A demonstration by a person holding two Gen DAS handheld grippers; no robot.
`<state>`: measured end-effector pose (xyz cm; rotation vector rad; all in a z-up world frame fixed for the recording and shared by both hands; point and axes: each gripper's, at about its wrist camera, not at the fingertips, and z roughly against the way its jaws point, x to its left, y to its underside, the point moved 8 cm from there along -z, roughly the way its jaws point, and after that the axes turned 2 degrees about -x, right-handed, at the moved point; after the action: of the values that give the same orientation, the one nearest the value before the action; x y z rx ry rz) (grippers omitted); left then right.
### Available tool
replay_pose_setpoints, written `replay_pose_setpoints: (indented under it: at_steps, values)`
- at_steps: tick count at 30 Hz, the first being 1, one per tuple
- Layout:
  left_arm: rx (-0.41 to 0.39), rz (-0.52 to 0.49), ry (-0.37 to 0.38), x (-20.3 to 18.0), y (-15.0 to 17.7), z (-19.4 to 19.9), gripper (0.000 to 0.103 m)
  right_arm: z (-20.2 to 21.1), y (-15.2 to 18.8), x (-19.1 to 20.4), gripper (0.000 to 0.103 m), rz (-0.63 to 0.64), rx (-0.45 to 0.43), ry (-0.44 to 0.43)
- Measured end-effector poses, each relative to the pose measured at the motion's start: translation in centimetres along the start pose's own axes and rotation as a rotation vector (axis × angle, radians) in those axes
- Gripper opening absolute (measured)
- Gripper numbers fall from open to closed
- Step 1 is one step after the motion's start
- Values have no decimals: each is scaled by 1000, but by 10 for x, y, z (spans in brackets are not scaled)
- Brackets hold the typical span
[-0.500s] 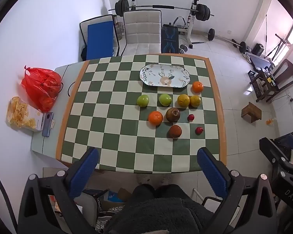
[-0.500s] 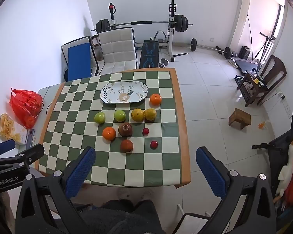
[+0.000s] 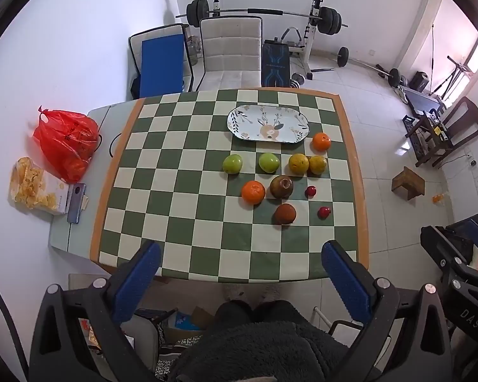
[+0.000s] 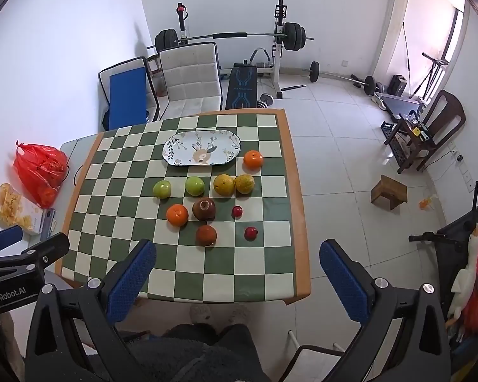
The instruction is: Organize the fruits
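Several fruits lie on the green-and-white checkered table (image 3: 181, 222): two green apples (image 3: 232, 163), two yellow fruits (image 3: 298, 164), two oranges (image 3: 253, 192), two brown fruits (image 3: 281, 186) and two small red fruits (image 3: 310, 191). An empty flowered oval plate (image 3: 267, 123) lies behind them; it also shows in the right wrist view (image 4: 201, 148). My left gripper (image 3: 239, 273) is open and empty, high above the table's near edge. My right gripper (image 4: 235, 273) is open and empty, also above the near edge.
A red plastic bag (image 3: 65, 143), a bag of chips (image 3: 32, 184) and a phone (image 3: 76, 202) lie on the grey side table at the left. Chairs and gym gear stand behind the table. A small wooden stool (image 4: 388, 191) is on the floor at the right.
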<state>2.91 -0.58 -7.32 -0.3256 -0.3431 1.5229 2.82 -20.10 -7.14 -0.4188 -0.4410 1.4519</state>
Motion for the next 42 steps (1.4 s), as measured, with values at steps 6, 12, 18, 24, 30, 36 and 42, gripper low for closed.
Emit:
replay_pose_setpoints:
  at_steps: [6,12,18,24,30,36,42]
  values:
    - [2,1,6,4,-1,-2,103,-4,5,-4,103,-1,2,1]
    - [-1,0,10,5,-1,-1,103,-4,12,-10,103,0,1,0]
    - [2,0,12,3,1,-5,103,-8,11,-9,103,3,3,4]
    - [3,-2,12,4,0,-1,103,-5,9,-5,103,9,17,8]
    - [0,1,10,4,0,-2,103,-5,9,-5,103,8,15,11]
    - [3,-2,14,4,0,-1,103,-5,8,-6,103,6,18,11]
    - [0,2,14,5,-1,-2,103,-5,8,-7,103,6,13,13]
